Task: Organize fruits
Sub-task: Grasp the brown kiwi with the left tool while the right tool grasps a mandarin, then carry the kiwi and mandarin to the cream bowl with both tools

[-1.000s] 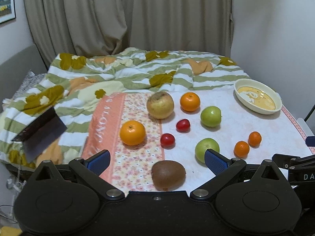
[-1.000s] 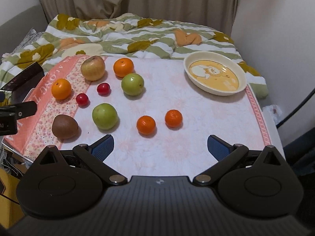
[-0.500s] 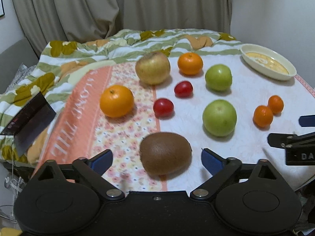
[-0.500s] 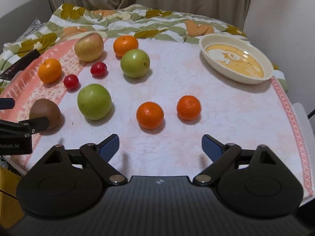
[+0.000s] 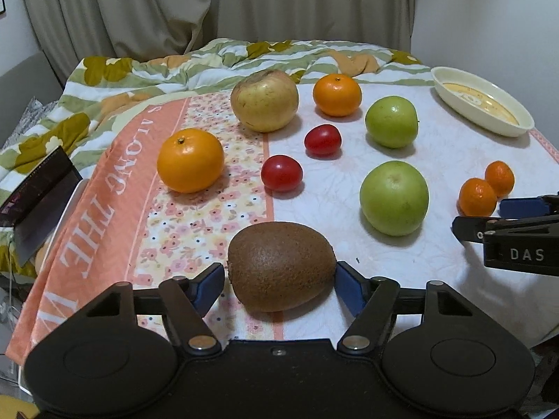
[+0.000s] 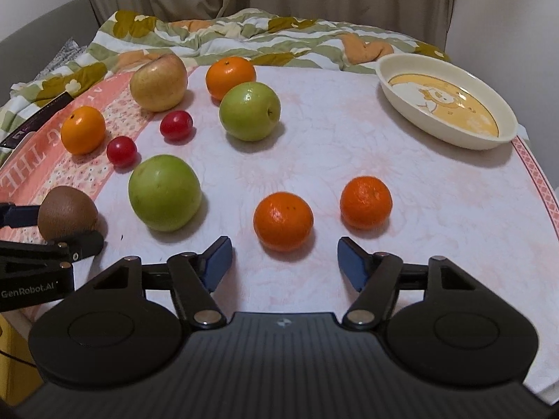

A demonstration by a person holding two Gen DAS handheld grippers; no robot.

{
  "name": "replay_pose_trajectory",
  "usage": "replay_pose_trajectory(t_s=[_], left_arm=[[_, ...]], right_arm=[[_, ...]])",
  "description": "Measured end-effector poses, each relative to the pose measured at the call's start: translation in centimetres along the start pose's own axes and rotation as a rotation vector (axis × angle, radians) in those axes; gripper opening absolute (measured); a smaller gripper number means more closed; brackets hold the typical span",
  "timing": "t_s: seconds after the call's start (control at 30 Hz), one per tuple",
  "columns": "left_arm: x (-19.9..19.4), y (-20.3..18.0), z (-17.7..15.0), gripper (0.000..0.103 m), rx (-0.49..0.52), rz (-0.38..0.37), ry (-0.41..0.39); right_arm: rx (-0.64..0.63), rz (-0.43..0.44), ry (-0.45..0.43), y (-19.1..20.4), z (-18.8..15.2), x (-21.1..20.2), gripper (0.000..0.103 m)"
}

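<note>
Since both grippers are closing at once, timing matters. The left gripper [image 5: 279, 284] has the kiwi [image 5: 281, 265] between its fingers at 6 o'clock, pads just beside the skin but not clearly pressing yet, so squeeze gently; it's soft. The right gripper [image 6: 284, 262] is about half open, with the near mandarin [image 6: 283, 220] just ahead at 12 o'clock, not yet between the fingers; I'd push forward before clamping. The dish [image 6: 450, 134] sits at 2 o'clock. Readable text: "GenRobot.AI", "DAS", and "ALONG THE" on the desk [image 6: 349, 122] cloth.
</note>
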State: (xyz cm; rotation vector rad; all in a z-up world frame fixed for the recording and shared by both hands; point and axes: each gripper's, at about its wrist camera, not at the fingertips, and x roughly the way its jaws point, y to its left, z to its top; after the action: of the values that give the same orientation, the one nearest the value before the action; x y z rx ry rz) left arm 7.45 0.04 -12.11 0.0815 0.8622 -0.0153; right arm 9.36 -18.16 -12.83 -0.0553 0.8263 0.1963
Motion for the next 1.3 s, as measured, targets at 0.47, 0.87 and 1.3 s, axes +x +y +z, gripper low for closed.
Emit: replay_pose_trajectory(t_s=[0.47,0.87,1.3], left_arm=[[-0.2,0.4,-0.4,0.068,0.007,-0.015,-0.017],[-2.9,1.4,0.4,0.068,-0.008,-0.02,-0.053],[-9.0,-1.3,5.4,0.068,0.001,-0.062,-0.161]], right_arm=[[0.055,-0.008,-0.029,0.0,0.5,0.5,0.06],[0.058,-0.012,-0.073,0.4,1.4,-2.4,0.052],[0.109,-0.006,-0.148,-3.4,3.3,-9.8,0.052]])
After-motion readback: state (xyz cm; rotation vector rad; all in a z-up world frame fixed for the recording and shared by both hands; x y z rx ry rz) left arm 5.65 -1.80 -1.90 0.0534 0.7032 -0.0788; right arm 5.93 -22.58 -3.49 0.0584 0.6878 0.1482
